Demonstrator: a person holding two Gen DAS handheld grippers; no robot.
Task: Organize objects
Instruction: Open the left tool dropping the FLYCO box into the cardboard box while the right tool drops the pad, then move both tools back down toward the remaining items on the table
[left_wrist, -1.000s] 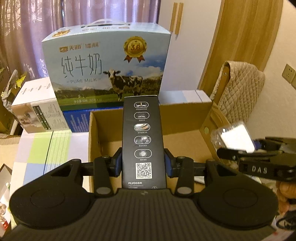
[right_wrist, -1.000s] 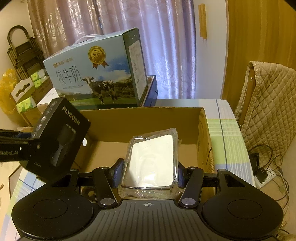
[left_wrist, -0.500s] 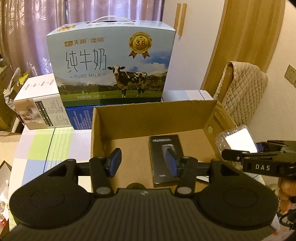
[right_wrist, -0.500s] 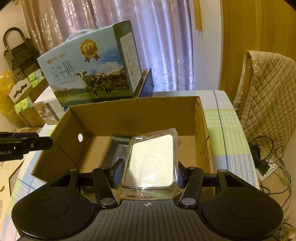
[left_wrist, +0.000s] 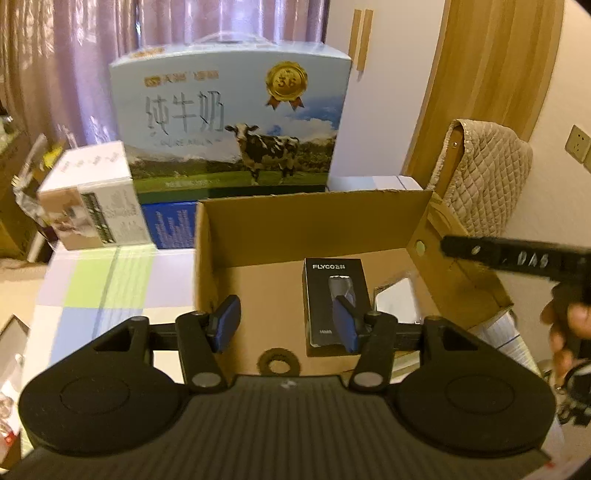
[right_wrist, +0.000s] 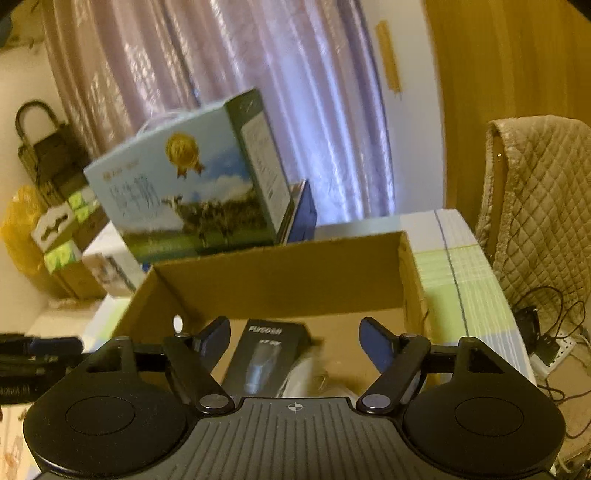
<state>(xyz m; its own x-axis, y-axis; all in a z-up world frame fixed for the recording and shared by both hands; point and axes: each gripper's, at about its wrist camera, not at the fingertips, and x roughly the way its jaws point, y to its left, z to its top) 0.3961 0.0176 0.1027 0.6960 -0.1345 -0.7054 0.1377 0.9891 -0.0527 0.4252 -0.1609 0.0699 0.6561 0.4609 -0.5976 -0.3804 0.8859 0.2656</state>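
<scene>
Since a moment earlier the right gripper (right_wrist: 295, 339) has let go of the plastic-wrapped packet (left_wrist: 397, 301), now lying in the cardboard box (left_wrist: 314, 225) beside the black shaver box (left_wrist: 334, 295); both grippers' fingers are spread and empty. Ahead of the left gripper (left_wrist: 286, 323), the box sits on a checked tablecloth (left_wrist: 110, 280), with a milk carton (left_wrist: 229, 122) and curtains (right_wrist: 258, 92) beyond. Pulling back carelessly, a finger might catch the box's thin wall and drag it.

A black carton (left_wrist: 335, 300) lying flat inside the open cardboard box (left_wrist: 310, 225) carried the white brand word "FLYCO" along its top edge, with further small characters after it too blurred to read. At twelve o'clock behind the box, a large pale-blue milk carton (left_wrist: 229, 122) showed three big Chinese characters, 纯牛奶, and a gold medal seal whose number was blurred. At three o'clock, the black arm of the right claw (left_wrist: 517, 256) bore pale letters reading roughly "DAS".
</scene>
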